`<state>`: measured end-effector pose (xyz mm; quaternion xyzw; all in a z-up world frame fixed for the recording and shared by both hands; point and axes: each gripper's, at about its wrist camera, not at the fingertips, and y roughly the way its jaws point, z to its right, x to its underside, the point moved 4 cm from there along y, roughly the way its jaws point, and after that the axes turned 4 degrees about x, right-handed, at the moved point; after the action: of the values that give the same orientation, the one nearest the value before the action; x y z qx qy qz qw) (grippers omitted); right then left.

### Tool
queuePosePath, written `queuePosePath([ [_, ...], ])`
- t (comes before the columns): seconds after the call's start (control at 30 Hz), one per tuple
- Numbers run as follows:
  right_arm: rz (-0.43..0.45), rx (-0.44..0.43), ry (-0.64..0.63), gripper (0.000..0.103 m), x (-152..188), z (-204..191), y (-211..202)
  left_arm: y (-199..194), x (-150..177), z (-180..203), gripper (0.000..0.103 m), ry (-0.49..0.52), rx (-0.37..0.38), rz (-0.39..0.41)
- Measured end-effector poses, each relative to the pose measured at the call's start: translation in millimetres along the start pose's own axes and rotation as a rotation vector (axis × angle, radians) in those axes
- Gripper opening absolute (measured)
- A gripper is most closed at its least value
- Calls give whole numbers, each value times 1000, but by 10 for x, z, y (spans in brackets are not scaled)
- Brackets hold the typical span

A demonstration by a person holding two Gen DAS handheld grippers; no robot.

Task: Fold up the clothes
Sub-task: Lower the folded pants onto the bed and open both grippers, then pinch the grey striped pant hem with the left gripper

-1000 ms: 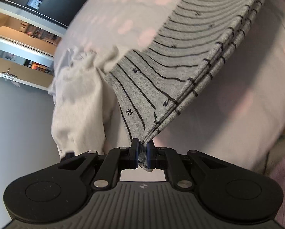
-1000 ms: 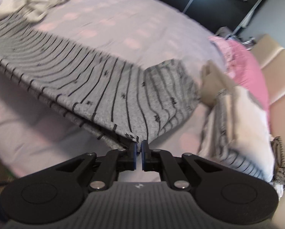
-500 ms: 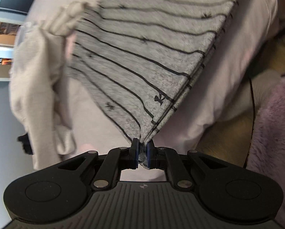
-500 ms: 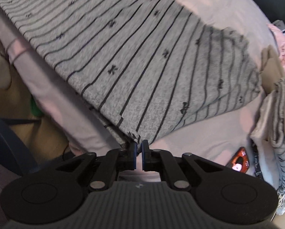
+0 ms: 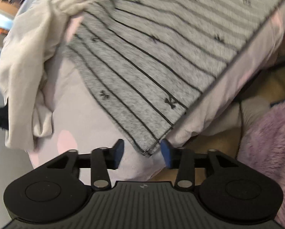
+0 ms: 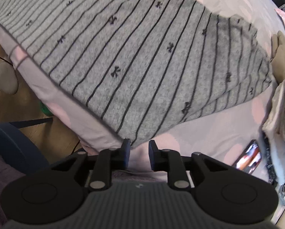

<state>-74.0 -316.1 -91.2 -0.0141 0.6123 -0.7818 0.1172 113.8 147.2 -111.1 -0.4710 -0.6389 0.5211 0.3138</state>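
Note:
A grey garment (image 5: 161, 53) with thin black stripes and small bow prints lies folded flat on the pink bed (image 5: 81, 118), along its near edge. In the left wrist view my left gripper (image 5: 141, 153) is open, with the garment's near corner lying loose between its blue pads. The same grey garment (image 6: 138, 61) fills the right wrist view. There my right gripper (image 6: 139, 154) is open just below the garment's corner, with nothing held.
A crumpled cream garment (image 5: 26, 70) lies left of the grey one. A stack of folded clothes (image 6: 282, 118) and a phone (image 6: 247, 158) sit on the bed at right. A fluffy purple rug (image 5: 270, 148), wood floor, a socked foot (image 6: 3, 78) and a blue chair (image 6: 14, 145) lie beyond the bed edge.
Both grippers lowered the grey garment onto the bed and opened, letting go of its corners. The garment now lies flat instead of hanging from the jaws.

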Motion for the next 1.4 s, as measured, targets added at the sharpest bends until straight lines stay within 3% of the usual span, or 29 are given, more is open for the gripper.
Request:
queuePosePath([
  [0.1, 33, 8, 4, 25, -95, 117, -167, -189, -96, -167, 44, -93, 8, 77],
  [0.23, 121, 35, 17, 25, -336, 328, -312, -298, -381, -366, 44, -203, -42, 182],
  [0.4, 196, 84, 66, 26, -514, 683, -249, -205, -776, -591, 44, -211, -163, 234],
  [0.57, 239, 138, 228, 29, -720, 1305, -152, -2, -1071, -792, 44, -188, -252, 265],
  [0.7, 306, 164, 372, 42, -900, 1878, -157, 139, -1247, -836, 44, -132, -278, 257],
  [0.77, 332, 188, 421, 42, -970, 2134, -89, 215, -1318, -842, 44, -112, -279, 250],
  [0.83, 341, 224, 441, 42, -1021, 2342, 38, 290, -1389, -847, 44, -92, -281, 242],
  [0.93, 327, 199, 482, 50, -1057, 2606, 297, 403, -1495, -856, 47, -63, -283, 231],
  [1.17, 301, 148, 597, 51, -959, 2863, 569, 664, -1655, -798, 50, 19, -258, 180],
  [1.4, 274, 179, 569, 51, -938, 2875, 754, 875, -1720, -677, 51, 110, -268, 139],
])
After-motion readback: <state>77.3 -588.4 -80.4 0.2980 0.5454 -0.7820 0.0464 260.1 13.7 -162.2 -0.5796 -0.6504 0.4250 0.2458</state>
